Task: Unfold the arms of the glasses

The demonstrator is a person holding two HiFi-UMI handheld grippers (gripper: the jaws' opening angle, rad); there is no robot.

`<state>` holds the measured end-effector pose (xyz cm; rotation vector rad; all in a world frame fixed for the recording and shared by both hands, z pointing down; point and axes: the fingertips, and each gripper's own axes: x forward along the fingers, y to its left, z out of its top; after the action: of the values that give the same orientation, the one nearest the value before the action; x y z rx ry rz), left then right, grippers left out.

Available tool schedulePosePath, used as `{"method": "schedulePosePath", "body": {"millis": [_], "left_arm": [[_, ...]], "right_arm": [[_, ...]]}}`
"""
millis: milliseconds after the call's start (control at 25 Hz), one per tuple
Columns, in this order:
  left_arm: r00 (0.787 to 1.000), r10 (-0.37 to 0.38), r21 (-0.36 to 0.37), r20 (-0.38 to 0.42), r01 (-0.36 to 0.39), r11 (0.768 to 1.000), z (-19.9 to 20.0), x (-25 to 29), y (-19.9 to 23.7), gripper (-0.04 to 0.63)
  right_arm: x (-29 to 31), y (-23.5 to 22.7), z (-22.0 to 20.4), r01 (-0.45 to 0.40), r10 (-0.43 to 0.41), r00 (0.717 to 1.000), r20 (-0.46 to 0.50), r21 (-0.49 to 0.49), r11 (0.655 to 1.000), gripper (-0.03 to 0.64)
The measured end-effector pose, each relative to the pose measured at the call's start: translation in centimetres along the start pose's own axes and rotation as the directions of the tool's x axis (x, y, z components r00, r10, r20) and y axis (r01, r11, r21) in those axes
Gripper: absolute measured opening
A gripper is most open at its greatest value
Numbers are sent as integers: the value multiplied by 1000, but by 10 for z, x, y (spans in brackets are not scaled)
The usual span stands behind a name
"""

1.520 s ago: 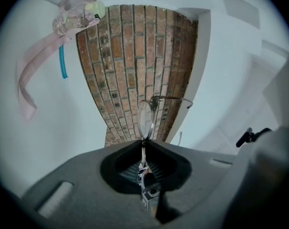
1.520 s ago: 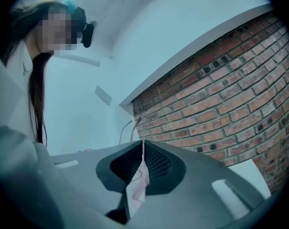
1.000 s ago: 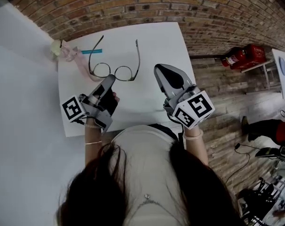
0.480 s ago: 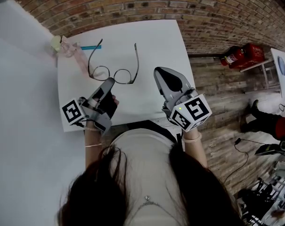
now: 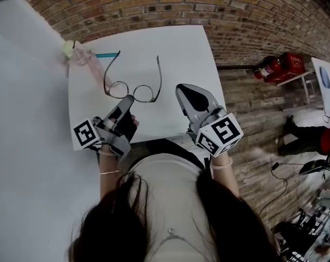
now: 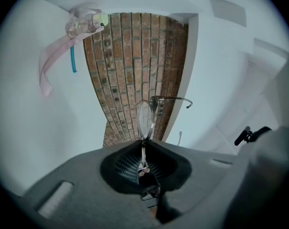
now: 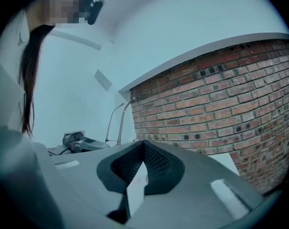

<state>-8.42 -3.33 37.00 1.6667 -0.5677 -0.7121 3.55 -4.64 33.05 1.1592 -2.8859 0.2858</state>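
Long dark hair (image 5: pixel 126 222) falls over a pale beige top (image 5: pixel 165 176), with a thin necklace (image 5: pixel 170 232) at the neck. A slim bracelet (image 5: pixel 109 172) circles the left wrist, a light band (image 5: pixel 222 158) the right. The left gripper (image 5: pixel 127 99) and right gripper (image 5: pixel 189 89) are grey plastic with dark mesh-textured pads (image 6: pixel 125 163); each carries a white cube (image 5: pixel 85 134) with black square markers
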Motion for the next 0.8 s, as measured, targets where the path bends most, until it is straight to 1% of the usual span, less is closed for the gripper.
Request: {"method": "schedulePosePath", "body": {"millis": [440,800], "left_arm": [[1000,-13,-28,12,14,1000,-22,-22,-3,21],[1000,-26,-38,-8,26,999,-41,-32,-7,21]], "right_arm": [[-21,21,-3,16,-17,1000,-13,-7,1000,-5],[-37,36,-4,33,-33,999,-14,-14,999,-3]]}}
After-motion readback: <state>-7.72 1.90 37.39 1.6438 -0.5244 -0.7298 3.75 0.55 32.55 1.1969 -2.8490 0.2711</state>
